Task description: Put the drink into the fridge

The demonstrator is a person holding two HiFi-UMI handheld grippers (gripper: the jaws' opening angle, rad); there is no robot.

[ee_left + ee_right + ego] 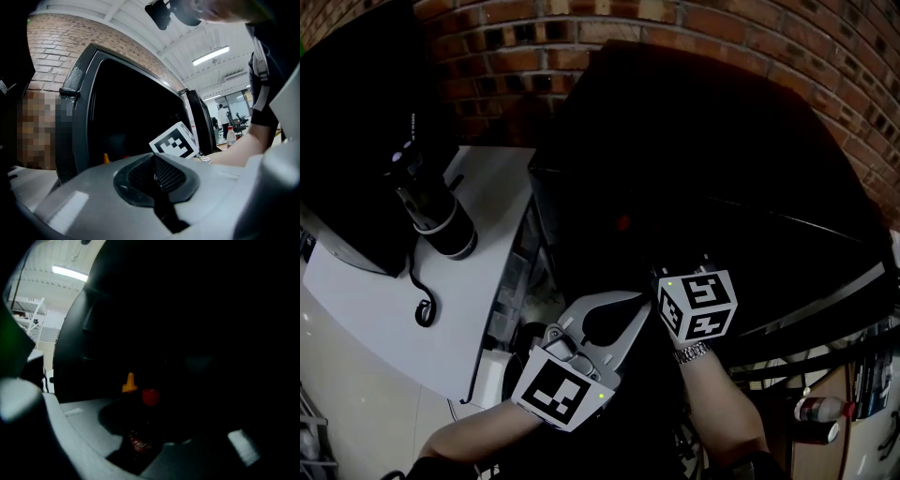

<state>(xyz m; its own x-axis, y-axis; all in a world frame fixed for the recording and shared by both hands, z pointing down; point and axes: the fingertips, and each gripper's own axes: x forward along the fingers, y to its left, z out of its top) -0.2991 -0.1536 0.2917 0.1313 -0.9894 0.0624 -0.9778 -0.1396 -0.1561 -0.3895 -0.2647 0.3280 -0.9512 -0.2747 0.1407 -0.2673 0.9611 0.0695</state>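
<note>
A dark cola bottle (139, 442) with a red cap (150, 397) stands upright between the jaws of my right gripper (140, 446), which is shut on it inside the dark fridge (694, 169). In the head view only the right gripper's marker cube (698, 305) shows; its jaws and the bottle are lost in the black interior. My left gripper (630, 305) hovers just left of that cube at the fridge opening. In its own view the left gripper (154, 161) has its pads together and nothing between them.
An orange-tipped nozzle (130, 383) stands just behind the bottle in the fridge. A white table (366, 300) at the left carries a black-and-white cylinder (441, 220) and a cable (422, 300). Another red-capped bottle (817, 412) lies at lower right. Behind is a brick wall (675, 28).
</note>
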